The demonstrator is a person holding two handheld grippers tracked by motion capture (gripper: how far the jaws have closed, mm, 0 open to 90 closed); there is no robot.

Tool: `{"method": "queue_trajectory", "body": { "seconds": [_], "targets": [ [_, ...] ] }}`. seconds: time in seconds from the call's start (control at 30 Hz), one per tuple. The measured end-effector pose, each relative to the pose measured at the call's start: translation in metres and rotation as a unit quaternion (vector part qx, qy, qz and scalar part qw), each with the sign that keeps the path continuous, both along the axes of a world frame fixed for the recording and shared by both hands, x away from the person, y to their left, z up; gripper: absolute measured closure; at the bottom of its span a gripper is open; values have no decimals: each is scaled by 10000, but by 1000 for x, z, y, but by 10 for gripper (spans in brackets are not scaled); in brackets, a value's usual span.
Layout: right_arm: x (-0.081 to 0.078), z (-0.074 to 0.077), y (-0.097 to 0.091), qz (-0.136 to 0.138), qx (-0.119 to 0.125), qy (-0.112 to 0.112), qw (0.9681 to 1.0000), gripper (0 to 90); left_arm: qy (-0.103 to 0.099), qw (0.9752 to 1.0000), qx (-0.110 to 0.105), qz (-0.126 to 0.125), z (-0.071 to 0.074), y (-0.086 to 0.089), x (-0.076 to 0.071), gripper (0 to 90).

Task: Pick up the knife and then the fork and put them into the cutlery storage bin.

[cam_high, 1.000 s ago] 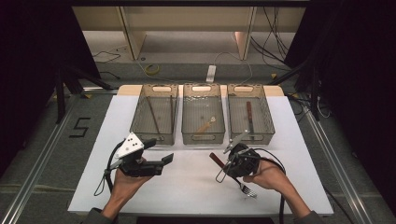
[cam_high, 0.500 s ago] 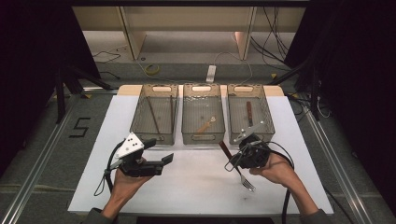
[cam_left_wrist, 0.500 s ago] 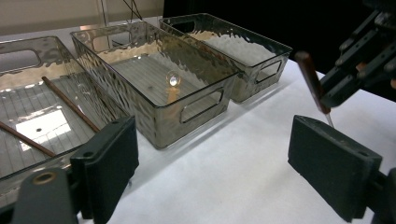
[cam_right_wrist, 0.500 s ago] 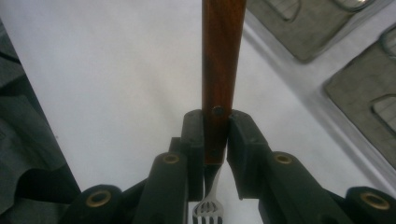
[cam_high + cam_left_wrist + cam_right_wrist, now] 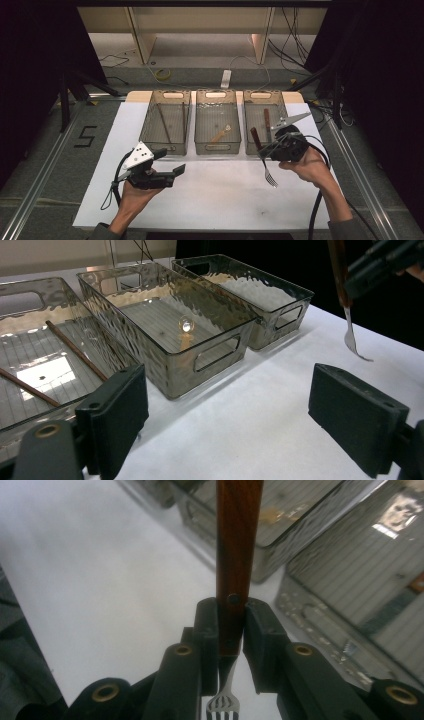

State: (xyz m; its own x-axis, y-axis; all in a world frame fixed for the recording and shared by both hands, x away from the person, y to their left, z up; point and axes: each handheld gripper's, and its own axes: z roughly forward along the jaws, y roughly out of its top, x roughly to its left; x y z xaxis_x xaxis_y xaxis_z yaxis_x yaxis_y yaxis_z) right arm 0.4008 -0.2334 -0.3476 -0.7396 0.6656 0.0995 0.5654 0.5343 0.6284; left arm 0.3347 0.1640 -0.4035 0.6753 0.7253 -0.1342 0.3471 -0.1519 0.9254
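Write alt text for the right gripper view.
The right gripper grips a fork by its brown wooden handle between its black fingers, tines pointing back toward the camera. Beyond lie a white table and clear plastic bins.

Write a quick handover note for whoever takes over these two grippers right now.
Left gripper: open, empty, hovering over the white table.
Right gripper: shut on the wooden-handled fork, held off the table just in front of the right bin.
Left bin holds chopsticks, middle bin a small wooden spoon, the right bin one brown-handled utensil.
Left to do: probably drop the fork in the right bin.
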Motion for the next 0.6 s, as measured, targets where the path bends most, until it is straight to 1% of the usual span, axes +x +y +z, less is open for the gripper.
{"method": "queue_trajectory", "body": {
  "seconds": [0.13, 0.3, 0.6],
  "targets": [
    [12, 7, -8, -213, 161, -60, 9996, 773, 3, 10000, 1, 3, 0, 0, 0, 157],
    [28, 19, -15, -430, 285, -165, 9985, 773, 22, 10000, 5, -5, 0, 1, 0, 157],
    [58, 43, -23, -708, 337, -257, 9966, 773, -3, 10000, -14, -3, 1, 1, 0, 157]
  ]
}}
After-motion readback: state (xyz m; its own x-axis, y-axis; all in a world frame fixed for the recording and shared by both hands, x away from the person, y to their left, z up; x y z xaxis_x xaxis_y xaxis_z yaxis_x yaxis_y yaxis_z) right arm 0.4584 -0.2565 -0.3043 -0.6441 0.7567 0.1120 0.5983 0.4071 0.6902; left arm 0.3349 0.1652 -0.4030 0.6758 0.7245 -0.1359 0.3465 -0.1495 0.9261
